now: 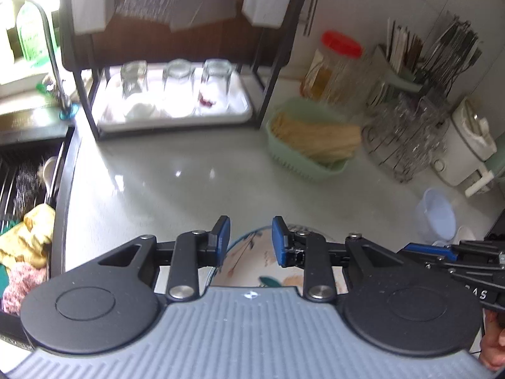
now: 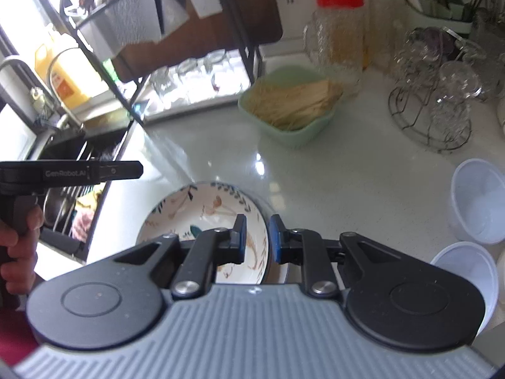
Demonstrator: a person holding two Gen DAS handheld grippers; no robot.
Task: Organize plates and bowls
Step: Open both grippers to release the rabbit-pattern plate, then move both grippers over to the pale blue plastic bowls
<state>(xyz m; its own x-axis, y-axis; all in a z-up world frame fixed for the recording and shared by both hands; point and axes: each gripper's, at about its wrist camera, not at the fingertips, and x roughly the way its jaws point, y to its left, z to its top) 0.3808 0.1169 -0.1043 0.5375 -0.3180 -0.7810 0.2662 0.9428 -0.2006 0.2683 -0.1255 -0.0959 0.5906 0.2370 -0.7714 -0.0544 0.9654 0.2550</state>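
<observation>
A white bowl with a leaf and flower pattern (image 2: 205,211) sits on the pale counter. My right gripper (image 2: 256,237) has its jaws on either side of the bowl's right rim, with a narrow gap; a firm grip cannot be judged. My left gripper (image 1: 249,240) is open above the same bowl (image 1: 252,262), which shows between and under its fingers. Two white plastic bowls (image 2: 479,202) (image 2: 467,271) stand at the right in the right wrist view; one shows in the left wrist view (image 1: 437,214).
A green basket of straw-coloured sticks (image 1: 312,139) stands mid-counter. A black dish rack with a white tray and upturned glasses (image 1: 176,94) is at the back. A wire stand of glasses (image 2: 442,101), a red-lidded jar (image 2: 341,31) and the sink (image 1: 28,189) surround the counter.
</observation>
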